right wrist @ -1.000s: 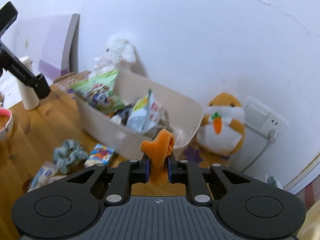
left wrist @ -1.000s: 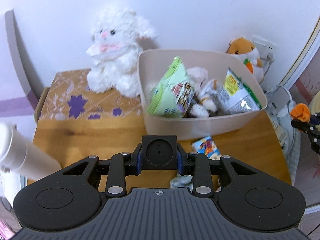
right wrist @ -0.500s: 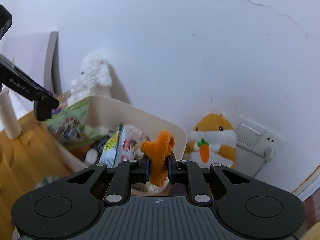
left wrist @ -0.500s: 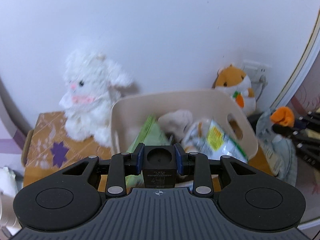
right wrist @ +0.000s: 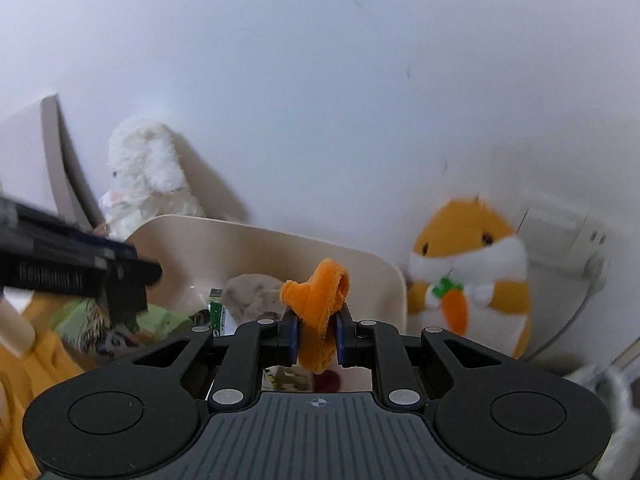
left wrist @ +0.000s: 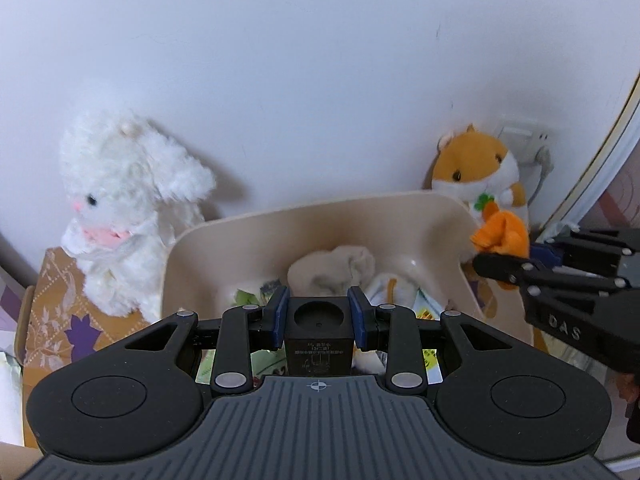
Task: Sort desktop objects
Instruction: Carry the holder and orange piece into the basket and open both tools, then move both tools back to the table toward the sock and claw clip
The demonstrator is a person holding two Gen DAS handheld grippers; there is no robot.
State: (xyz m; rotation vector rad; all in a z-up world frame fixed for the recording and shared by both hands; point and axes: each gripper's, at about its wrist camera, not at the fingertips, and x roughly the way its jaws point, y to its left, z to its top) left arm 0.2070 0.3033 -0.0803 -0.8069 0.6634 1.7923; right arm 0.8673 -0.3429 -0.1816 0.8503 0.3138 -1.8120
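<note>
My left gripper [left wrist: 319, 320] is shut on a black cube-shaped adapter [left wrist: 319, 330] and holds it over the beige bin [left wrist: 304, 220]. My right gripper [right wrist: 317, 334] is shut on an orange velvet scrunchie [right wrist: 318, 300], above the bin's right end [right wrist: 372, 268]. The scrunchie also shows in the left wrist view [left wrist: 500, 234], held by the right gripper [left wrist: 560, 276]. The bin holds snack packets [right wrist: 80, 320] and a beige cloth [left wrist: 332, 270].
A white plush lamb [left wrist: 124, 208] stands on a patterned box [left wrist: 52, 320] left of the bin. An orange hamster plush [right wrist: 468, 272] stands at the right by a wall socket [right wrist: 560, 224]. The white wall is close behind.
Both grippers have risen and moved forward over the bin. The table surface and loose items below have dropped out of view. Both grips are unchanged.
</note>
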